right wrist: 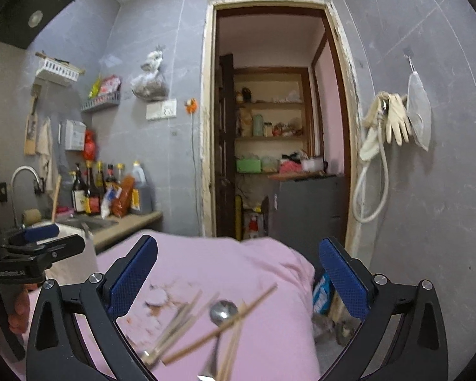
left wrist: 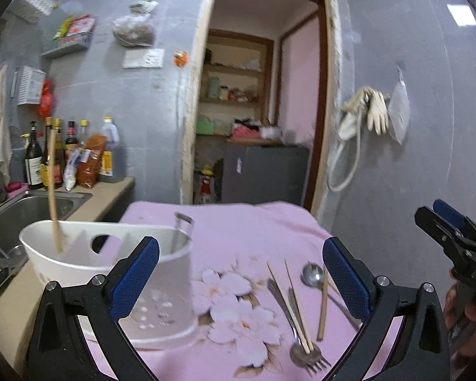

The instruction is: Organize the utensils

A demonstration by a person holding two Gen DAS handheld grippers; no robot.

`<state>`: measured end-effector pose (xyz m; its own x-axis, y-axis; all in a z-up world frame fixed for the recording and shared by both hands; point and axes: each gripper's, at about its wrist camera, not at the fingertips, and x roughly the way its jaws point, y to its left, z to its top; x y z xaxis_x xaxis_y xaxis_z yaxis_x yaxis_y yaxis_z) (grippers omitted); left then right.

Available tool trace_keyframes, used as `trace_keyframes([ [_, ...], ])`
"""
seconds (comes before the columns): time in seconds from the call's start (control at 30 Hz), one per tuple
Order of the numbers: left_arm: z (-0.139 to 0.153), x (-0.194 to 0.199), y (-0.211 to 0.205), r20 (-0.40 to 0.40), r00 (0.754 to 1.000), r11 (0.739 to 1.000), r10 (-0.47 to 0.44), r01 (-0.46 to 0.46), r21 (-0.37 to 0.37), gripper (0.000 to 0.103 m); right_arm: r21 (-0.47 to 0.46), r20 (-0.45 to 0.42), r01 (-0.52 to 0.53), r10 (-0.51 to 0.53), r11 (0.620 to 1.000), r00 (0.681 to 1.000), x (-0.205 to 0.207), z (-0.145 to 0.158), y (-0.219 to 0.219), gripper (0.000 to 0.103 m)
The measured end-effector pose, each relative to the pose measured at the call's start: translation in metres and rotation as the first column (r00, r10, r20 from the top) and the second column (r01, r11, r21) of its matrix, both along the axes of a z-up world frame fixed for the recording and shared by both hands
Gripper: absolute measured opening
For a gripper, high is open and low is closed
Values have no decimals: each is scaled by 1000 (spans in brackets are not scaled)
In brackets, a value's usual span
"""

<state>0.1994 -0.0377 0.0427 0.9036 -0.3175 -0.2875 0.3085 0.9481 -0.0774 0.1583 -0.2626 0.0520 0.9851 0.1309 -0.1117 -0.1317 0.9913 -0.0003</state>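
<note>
Sorting is only partly done, judging by one chopstick (left wrist: 52,187) standing in the white holder (left wrist: 111,263) at the near left, while chopsticks (left wrist: 293,304), a spoon (left wrist: 312,274) and a fork (left wrist: 296,320) lie loose on the pink cloth (left wrist: 238,228) to its right. Both the left gripper (left wrist: 241,273) and right gripper (right wrist: 238,273) are spread wide with nothing held. One piece should be picked at a time, pinched near its middle, since the crossed chopsticks could get dragged along otherwise.

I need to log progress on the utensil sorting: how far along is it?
Done: one chopstick stands in the white holder.
In hand: nothing; the left hand-held gripper and right hand-held gripper are open.
Left: loose chopsticks, a spoon and a fork lie on the pink cloth.
</note>
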Motion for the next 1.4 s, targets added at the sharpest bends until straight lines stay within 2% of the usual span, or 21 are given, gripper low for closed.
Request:
trace_keyframes([
  [0.3,-33,11,-40,-144,986,988,-85,102,116,101,18,-188,18,-14,1000,982,19,-30,-25,101],
  [0.5,-47,25,-54,-237,963,979,-130,162,123,100,18,-303,11,-5,1000,953,36,-44,-30,83],
  [0.57,-49,28,-58,-259,955,976,-141,178,128,93,16,-352,-2,8,1000,936,43,-50,-29,72],
  [0.6,-51,32,-59,-277,949,973,-149,190,128,91,14,-373,-6,11,1000,928,47,-53,-29,69],
  [0.7,-58,43,-66,-332,928,968,-168,219,123,76,17,-438,-26,30,1000,899,57,-61,-28,56],
  [0.77,-63,53,-69,-381,908,966,-174,233,115,63,17,-468,-37,41,999,883,61,-64,-27,48],
  [0.87,-73,68,-69,-459,870,963,-182,251,96,47,14,-515,-62,60,998,855,69,-69,-23,41],
  [0.97,-80,80,-68,-513,837,963,-189,261,71,36,13,-552,-85,78,996,830,75,-75,-20,36],
  [1.13,-89,99,-70,-573,793,963,-206,269,26,26,24,-606,-112,103,993,789,85,-82,-17,26],
  [1.27,-92,113,-72,-599,771,964,-214,266,-2,22,40,-638,-125,122,991,760,94,-87,-16,20],
  [1.4,-95,125,-74,-631,748,965,-207,262,-6,16,20,-645,-128,110,992,756,100,-86,-12,18],
])
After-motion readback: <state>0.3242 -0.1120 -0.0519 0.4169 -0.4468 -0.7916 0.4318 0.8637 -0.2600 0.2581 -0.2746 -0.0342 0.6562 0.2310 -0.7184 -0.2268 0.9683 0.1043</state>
